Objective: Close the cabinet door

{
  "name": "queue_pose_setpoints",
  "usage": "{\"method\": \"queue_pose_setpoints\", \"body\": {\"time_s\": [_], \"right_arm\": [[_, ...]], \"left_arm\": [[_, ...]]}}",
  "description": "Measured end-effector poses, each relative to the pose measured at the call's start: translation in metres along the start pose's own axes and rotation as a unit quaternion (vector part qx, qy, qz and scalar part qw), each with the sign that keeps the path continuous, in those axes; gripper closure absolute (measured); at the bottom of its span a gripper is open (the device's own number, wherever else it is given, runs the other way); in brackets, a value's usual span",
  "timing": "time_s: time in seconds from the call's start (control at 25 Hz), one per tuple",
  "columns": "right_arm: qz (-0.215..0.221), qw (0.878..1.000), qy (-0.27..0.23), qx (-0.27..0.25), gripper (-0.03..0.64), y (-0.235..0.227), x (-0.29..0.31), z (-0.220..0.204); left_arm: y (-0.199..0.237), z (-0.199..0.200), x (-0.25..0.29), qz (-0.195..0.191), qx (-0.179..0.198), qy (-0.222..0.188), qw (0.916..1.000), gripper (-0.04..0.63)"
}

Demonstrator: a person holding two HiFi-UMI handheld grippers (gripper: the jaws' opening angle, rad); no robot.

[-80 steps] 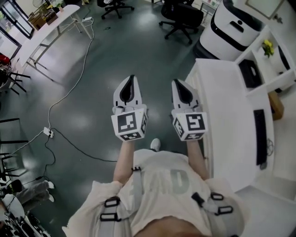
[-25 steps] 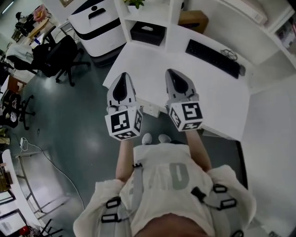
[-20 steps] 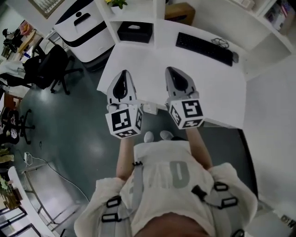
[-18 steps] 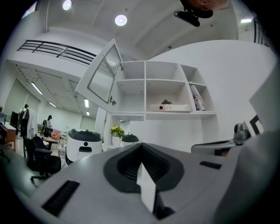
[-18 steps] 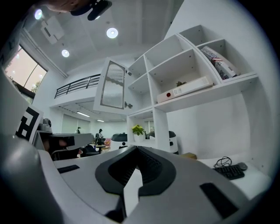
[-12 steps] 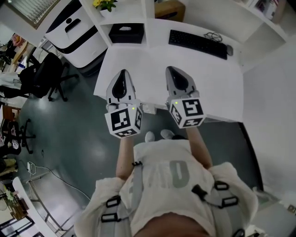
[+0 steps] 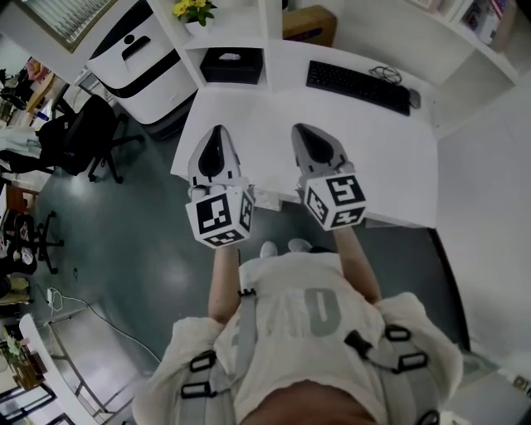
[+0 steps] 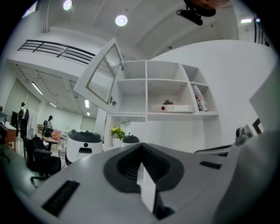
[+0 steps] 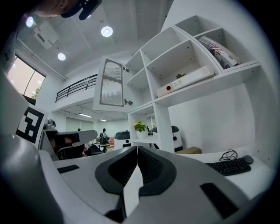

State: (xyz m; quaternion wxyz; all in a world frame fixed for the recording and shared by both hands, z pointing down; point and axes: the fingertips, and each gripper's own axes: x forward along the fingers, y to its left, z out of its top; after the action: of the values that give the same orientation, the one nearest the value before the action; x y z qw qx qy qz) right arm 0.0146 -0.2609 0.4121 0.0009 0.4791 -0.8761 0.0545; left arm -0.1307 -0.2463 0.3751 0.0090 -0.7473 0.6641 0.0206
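Observation:
The cabinet door (image 8: 103, 72) is a white frame with a ribbed glass pane. It stands swung open to the left of the white wall shelves (image 8: 164, 94), above desk height, its small knob (image 8: 113, 101) at the lower edge. The right gripper view shows the same door (image 9: 111, 83) up and to the left. In the head view the door is out of sight. My left gripper (image 7: 217, 134) and right gripper (image 7: 300, 133) are side by side over the front of the white desk (image 7: 390, 158), both shut with nothing in them, well short of the door.
On the desk lie a black keyboard (image 7: 357, 85) with a mouse and a black tissue box (image 7: 232, 65). A yellow-flowered plant (image 7: 192, 10) and a cardboard box (image 7: 309, 23) sit behind. A white machine (image 7: 137, 62) and an office chair (image 7: 87, 133) stand left. The shelves hold a binder (image 9: 186, 83).
The view has swung so that the desk lies more squarely ahead, and the plant and shelves have come into sight. Both grippers edged forward over the desk and stayed shut.

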Motion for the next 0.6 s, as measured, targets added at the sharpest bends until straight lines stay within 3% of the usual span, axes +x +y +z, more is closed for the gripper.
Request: {"method": "queue_pose_setpoints", "body": {"time_s": [0.24,0.48,0.6], "right_arm": [[0.012,1.000,0.005,0.007,0.609,0.000,0.009,-0.001],[0.030,0.999,0.024,0.017,0.368,0.000,0.020,-0.011],[0.032,0.998,0.041,0.021,0.333,-0.001,0.025,-0.019]], "left_arm": [[0.006,0.000,0.003,0.012,-0.001,0.001,0.9999,0.591],[0.008,-0.004,0.007,0.015,-0.003,0.005,0.9999,0.591],[0.010,-0.004,0.010,0.017,-0.003,0.005,0.9998,0.591]]}}
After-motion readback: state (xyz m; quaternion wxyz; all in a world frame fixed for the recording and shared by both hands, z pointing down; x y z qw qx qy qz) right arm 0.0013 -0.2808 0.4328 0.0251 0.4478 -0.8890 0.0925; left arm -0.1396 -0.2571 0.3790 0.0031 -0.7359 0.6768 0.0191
